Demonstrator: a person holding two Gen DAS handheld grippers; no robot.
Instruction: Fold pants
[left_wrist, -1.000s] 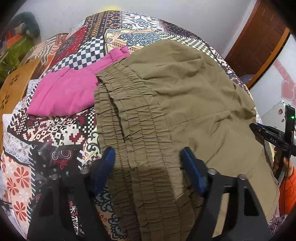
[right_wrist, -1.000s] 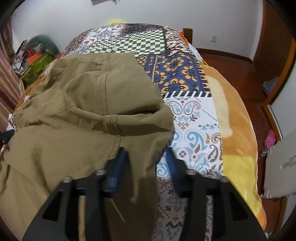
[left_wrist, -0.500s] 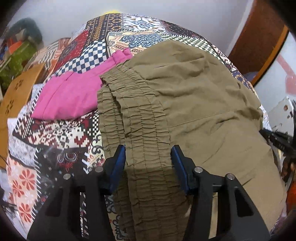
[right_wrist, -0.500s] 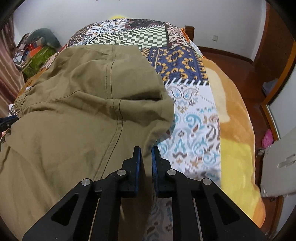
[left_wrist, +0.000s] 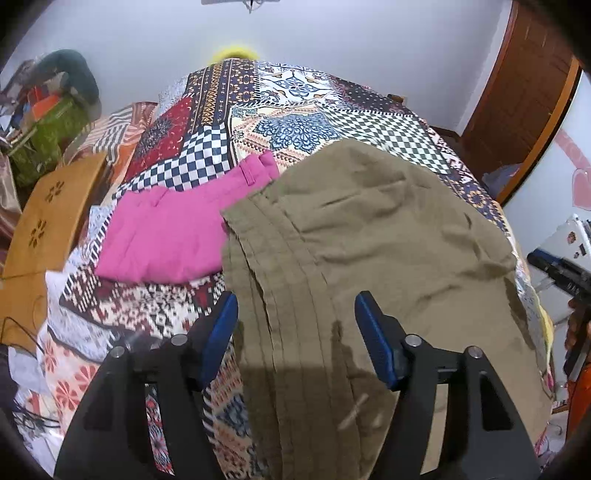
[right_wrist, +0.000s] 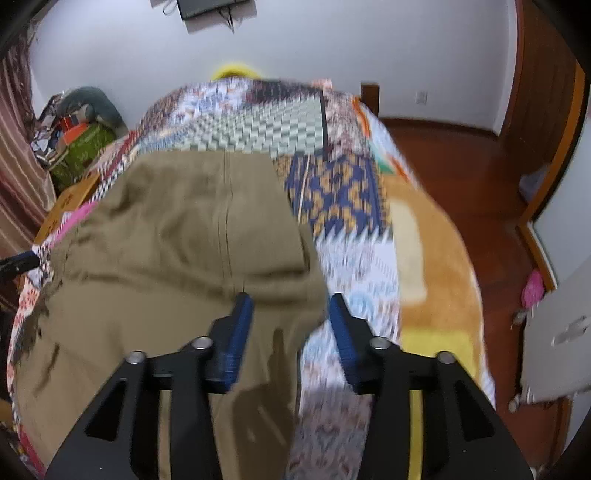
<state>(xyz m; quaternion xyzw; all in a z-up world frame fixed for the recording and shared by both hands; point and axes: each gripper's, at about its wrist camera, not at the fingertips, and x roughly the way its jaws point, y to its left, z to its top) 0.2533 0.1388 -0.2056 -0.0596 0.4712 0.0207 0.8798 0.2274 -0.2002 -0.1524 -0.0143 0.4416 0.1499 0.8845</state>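
Observation:
Olive pants lie folded on the patchwork bed, with the gathered waistband on their left side. My left gripper hovers above that waistband. Its jaws are opening, and the blue pads stand clear of the cloth on both sides. In the blurred right wrist view, my right gripper hangs over the right edge of the olive pants. Its jaws are also opening and nothing is pinched between them. The right gripper's tip shows at the far right of the left wrist view.
Folded pink pants lie just left of the olive ones. A wooden stool and piled bags stand beside the bed on the left. An orange blanket hangs off the right side above the wooden floor. A white appliance stands at the right.
Half a second ago the right gripper was shut on the pants' edge and the left had narrowed over the waistband. Both have since opened, let go and lifted away from the cloth.

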